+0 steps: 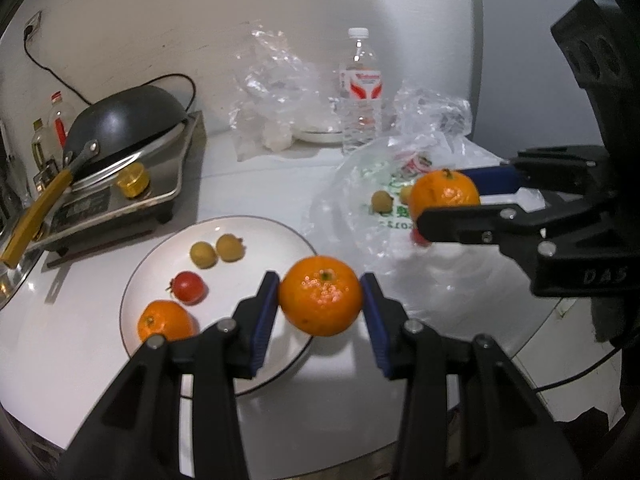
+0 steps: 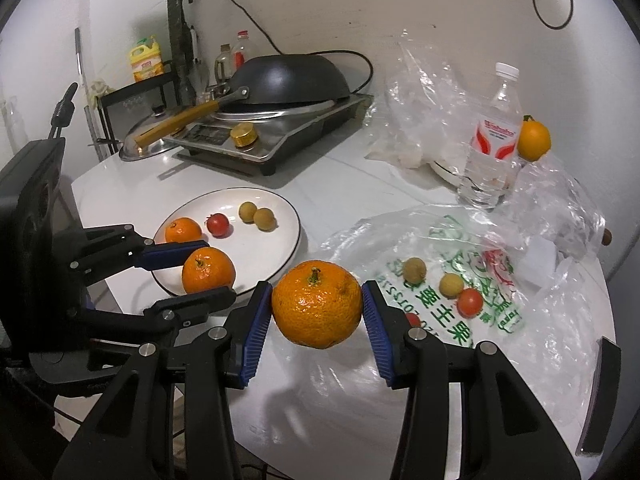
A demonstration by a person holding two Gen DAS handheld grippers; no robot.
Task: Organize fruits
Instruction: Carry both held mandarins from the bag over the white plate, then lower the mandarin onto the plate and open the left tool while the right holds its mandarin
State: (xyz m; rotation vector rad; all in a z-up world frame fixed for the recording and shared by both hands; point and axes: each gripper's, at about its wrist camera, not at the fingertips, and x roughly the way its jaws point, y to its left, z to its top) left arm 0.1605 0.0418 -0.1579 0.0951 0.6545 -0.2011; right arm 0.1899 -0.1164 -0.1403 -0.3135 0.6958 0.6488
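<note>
- Left wrist view: the left gripper [image 1: 321,300] has its fingers [image 1: 266,312] clamped on a mandarin [image 1: 320,295], held above the near right rim of the plate [image 1: 256,236], not yet set down.
- On the plate lie an orange [image 1: 165,320], a tomato [image 1: 189,288] and two longans [image 1: 218,252], so part of the sorting looks done.
- At the right, the right gripper [image 1: 448,204] grips a second mandarin [image 1: 445,194] above the printed bag [image 1: 360,216]; one longan on the bag [image 1: 380,201] shows beside it.
- Right wrist view: the right gripper [image 2: 316,312] has its fingers [image 2: 256,320] closed on the big mandarin [image 2: 317,309], carried between plate [image 2: 280,208] and bag [image 2: 500,320], over the table [image 2: 320,420].
- The left gripper [image 2: 208,270] holds its mandarin [image 2: 208,270] over the plate's near edge.
- Left on the bag: two longans [image 2: 414,270] and a tomato [image 2: 470,302]; a red bit near the right finger is too hidden to name.
- Another orange fruit [image 2: 533,140] sits behind the bottle [image 2: 494,140].
- Judgement: roughly halfway; both carried mandarins need placing, then the bag's small fruit and the far orange one.
</note>
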